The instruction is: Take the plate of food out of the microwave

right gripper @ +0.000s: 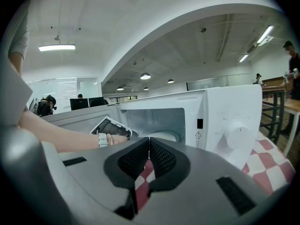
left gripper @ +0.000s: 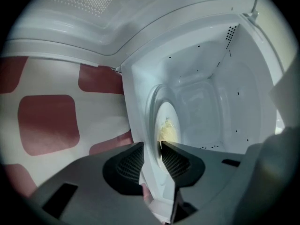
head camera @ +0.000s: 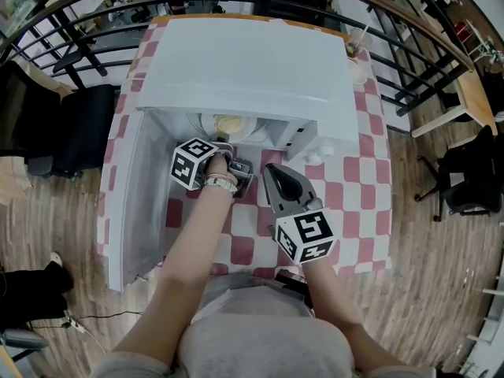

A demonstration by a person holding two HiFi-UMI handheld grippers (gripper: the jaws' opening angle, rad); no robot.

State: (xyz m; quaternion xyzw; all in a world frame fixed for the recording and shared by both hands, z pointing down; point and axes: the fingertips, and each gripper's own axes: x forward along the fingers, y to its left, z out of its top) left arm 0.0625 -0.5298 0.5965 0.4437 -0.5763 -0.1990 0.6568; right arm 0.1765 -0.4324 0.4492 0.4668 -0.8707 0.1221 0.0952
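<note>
Plate point(left gripper: 159, 111) sits inside the open microwave point(head camera: 244, 69), on the cavity floor, with pale yellow food point(left gripper: 168, 131) on it. Left gripper point(left gripper: 151, 151) pinches the plate's near rim between its pads; contact looks firm. Right gripper point(right gripper: 149, 146) has its jaws pressed together with nothing in them, outside over the checked tablecloth point(head camera: 364, 168).

Count: one microwave point(head camera: 244, 61) at 12 o'clock on one checked table point(head camera: 370, 172). Inside it, one plate point(left gripper: 166, 111) with one heap of food point(left gripper: 167, 131). Two grippers: left gripper point(left gripper: 152, 158) at the microwave's 6 o'clock, right gripper point(right gripper: 149, 146) at its 5 o'clock.
</note>
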